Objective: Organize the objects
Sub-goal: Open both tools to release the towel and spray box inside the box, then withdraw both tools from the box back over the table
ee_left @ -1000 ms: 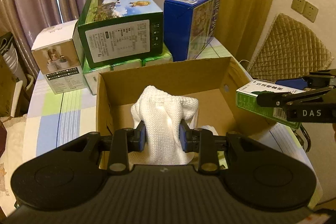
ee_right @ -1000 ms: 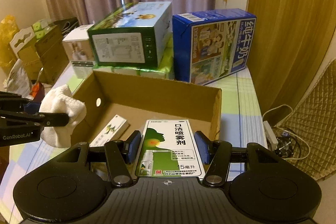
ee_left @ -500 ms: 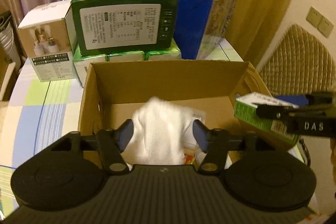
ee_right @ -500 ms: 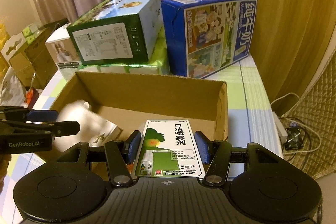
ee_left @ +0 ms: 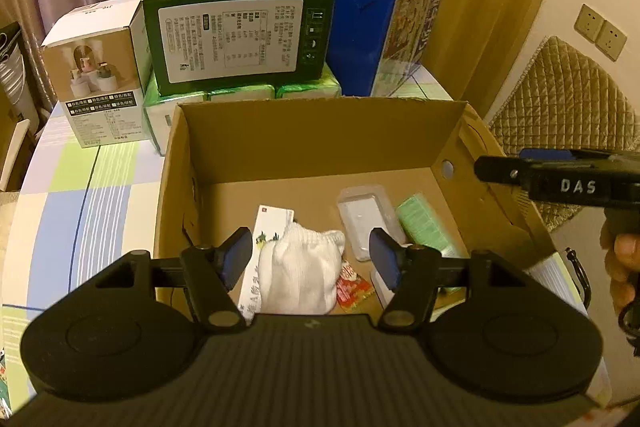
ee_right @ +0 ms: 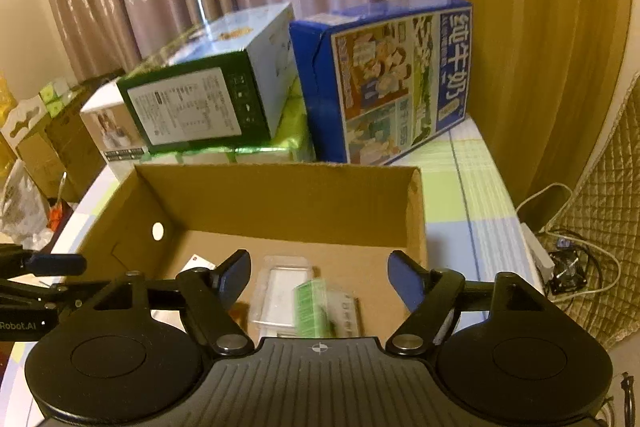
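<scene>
With both grippers' fingers wide and empty above the cardboard box [ee_left: 312, 131], we should lift straight up, clear of the white sock [ee_left: 300, 273] and green carton [ee_right: 314, 311] inside.

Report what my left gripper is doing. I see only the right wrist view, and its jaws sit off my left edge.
Observer: The left gripper has its jaws open over the brown cardboard box and holds nothing.
Operator: Say what lies beneath them.
Observer: A white knitted sock lies on the box floor, partly over a long white printed packet.
Operator: Name anything beside it that I miss.
Observer: A small red snack packet lies on the floor just right of the sock.
</scene>
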`<state>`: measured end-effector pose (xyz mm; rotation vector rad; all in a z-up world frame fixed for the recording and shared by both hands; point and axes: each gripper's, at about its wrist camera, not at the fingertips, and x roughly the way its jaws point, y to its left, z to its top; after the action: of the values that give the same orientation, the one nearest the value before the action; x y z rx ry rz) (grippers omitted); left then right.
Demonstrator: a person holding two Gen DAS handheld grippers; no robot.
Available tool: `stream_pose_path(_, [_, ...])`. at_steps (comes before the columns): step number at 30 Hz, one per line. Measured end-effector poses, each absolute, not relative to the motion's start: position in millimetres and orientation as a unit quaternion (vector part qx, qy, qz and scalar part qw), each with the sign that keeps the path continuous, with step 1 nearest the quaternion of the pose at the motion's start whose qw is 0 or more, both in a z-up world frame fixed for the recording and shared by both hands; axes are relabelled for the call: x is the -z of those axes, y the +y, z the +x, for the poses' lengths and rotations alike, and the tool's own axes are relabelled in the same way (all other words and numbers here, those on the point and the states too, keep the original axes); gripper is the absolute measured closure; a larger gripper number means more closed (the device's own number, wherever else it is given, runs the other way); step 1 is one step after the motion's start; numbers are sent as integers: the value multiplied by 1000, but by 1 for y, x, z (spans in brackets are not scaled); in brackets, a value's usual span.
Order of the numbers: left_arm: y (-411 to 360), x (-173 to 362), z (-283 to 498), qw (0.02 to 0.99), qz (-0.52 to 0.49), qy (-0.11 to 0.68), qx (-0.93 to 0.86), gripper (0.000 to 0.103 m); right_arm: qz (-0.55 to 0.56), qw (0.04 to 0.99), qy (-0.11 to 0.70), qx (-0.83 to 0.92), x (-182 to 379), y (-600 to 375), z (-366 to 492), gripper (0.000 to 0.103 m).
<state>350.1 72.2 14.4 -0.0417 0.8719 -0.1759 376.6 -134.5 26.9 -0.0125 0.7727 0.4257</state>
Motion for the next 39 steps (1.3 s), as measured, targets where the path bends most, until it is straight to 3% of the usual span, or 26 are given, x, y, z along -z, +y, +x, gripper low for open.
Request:
stream_pose_path(14, [59,-40,283,904,-22,417,92,37,0,900,383,-209,-52,-162,300,18])
stream_pose_path(21, [58,-52,227,913,-33,398,82,27,10,896,392,-210,-54,-174,244,9])
stream_pose_path(27, [61,-53,179,916,-39,393,74,13,19,890,401,-216,-50,-179,202,3])
stream_pose_path(33, [63,-53,138,919,-45,386,71,2,23,887,408,-216,-44,-179,162,2])
stream_pose_path(39, [65,-53,99,923,-41,378,63,1,19,889,403,-218,-41,-178,128,2])
